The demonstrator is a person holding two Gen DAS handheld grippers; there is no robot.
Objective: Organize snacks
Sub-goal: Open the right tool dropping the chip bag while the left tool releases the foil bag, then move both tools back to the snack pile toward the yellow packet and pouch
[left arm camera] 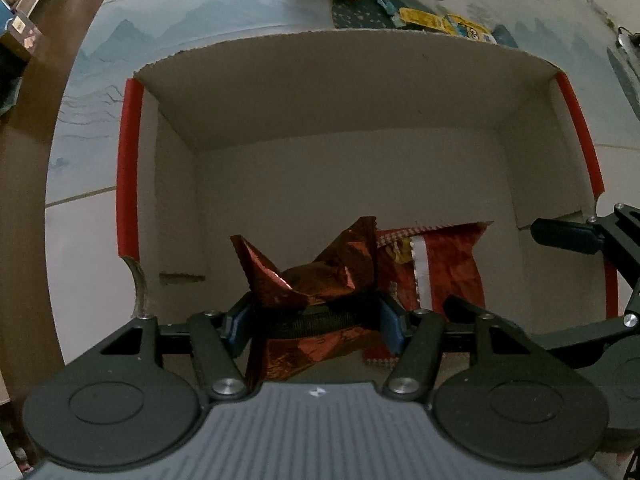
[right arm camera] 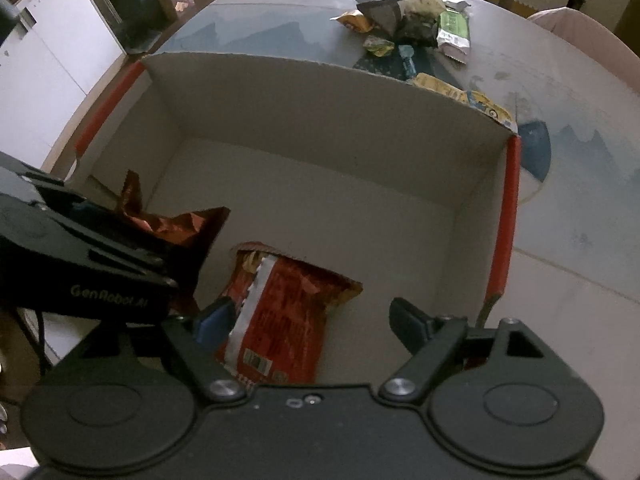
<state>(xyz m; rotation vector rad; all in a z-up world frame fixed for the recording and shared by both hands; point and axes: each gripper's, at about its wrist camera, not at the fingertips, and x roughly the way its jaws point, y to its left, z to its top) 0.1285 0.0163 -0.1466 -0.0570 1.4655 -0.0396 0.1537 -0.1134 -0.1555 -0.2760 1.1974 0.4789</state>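
Table (right arm camera: 560, 264): pale top printed with blue-grey mountains, round edge. Beyond it, brown floor, a white cabinet (right arm camera: 48, 64) and chairs at far side.

Hard to read: the snack pile (right arm camera: 408, 20) on the table behind the box is small and dim, brands not legible. A yellow packet (right arm camera: 472, 98) sits just behind the far wall, partly hidden by it. Lower end of the foil bag is cut off behind the left gripper.

Box (left arm camera: 340, 92): open cardboard, red strips on side edges. Inside, a red packet (right arm camera: 280, 320) lies flat on the floor near the front wall. Dark red foil bag (left arm camera: 316, 276) hangs over the box floor, just beside the red packet.

Left gripper (left arm camera: 314, 326): pinched tight on the foil bag's middle, crumpling it. Right gripper (right arm camera: 312, 322): jaws spread wide, holding nothing, above the red packet.
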